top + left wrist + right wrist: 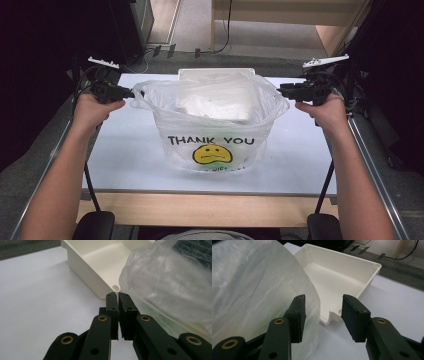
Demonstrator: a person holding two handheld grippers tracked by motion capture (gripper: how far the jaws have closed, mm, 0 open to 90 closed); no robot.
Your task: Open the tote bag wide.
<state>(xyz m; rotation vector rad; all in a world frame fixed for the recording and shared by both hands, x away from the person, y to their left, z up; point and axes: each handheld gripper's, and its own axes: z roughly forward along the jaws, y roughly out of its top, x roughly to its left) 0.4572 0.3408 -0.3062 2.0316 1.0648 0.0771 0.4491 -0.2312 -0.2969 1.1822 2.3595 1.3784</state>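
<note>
A thin translucent plastic bag (215, 132) printed THANK YOU above a yellow face stands mid-table, with something white inside it (215, 102). My left gripper (131, 93) is at the bag's left rim. In the left gripper view its jaws (118, 293) are shut pad to pad; the bag (170, 282) bulges just right of them, and I see no film between the pads. My right gripper (280, 90) is at the bag's right rim. Its jaws (323, 298) stand open, with the bag (249, 285) against the left jaw and its edge reaching into the gap.
A white open tray (215, 71) sits behind the bag, near both grippers (92, 272) (367, 282). The white table top (125, 160) ends in a wooden front edge. Dark floor, cables and furniture legs lie beyond the far edge.
</note>
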